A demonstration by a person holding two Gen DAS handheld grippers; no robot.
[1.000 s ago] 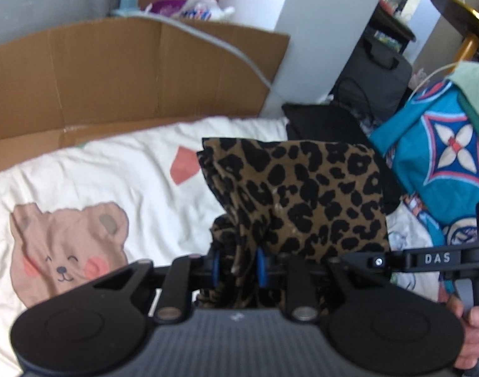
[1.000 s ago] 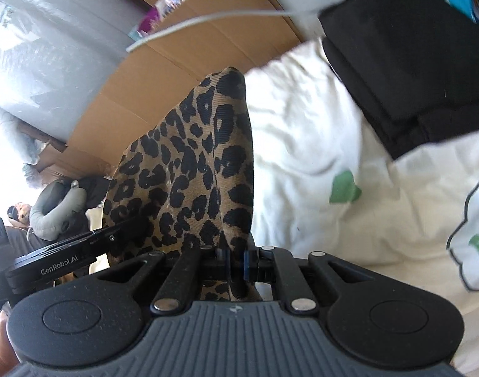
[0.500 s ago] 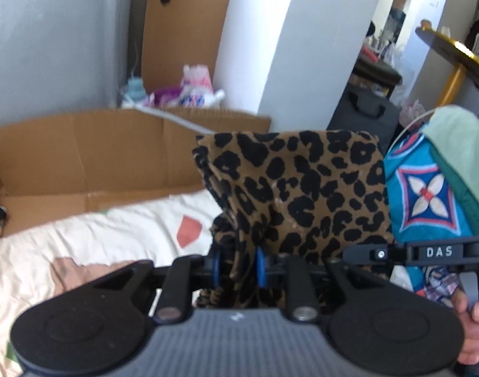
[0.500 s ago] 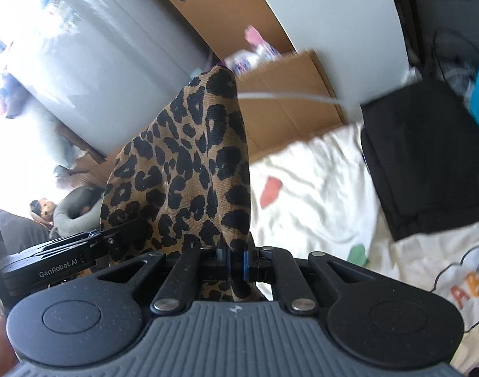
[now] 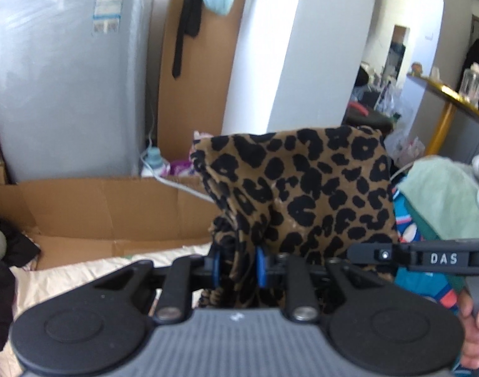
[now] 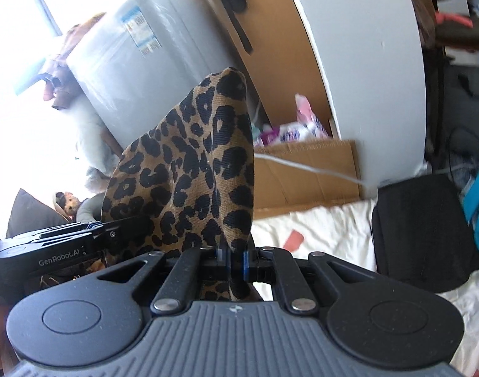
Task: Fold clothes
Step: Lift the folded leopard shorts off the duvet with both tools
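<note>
A brown leopard-print garment hangs in the air between both grippers, lifted high off the bed. My left gripper is shut on a bunched fold of it, the cloth filling the gap between the blue pads. In the right wrist view the same leopard-print garment rises as a peak, and my right gripper is shut tight on its thin edge. The other gripper's black arm crosses each view, marked DAS on the right of the left view and GenRobot.AI on the left of the right view.
Below lies a cream printed bedsheet with a folded black garment on it. Cardboard sheets line the far side, with a wrapped grey appliance and a white pillar behind. A pile of blue and mint clothes sits at right.
Both grippers have risen with the leopard-print garment. The bed has dropped toward the bottom of both views, and the wall, appliance and pillar now fill them.
</note>
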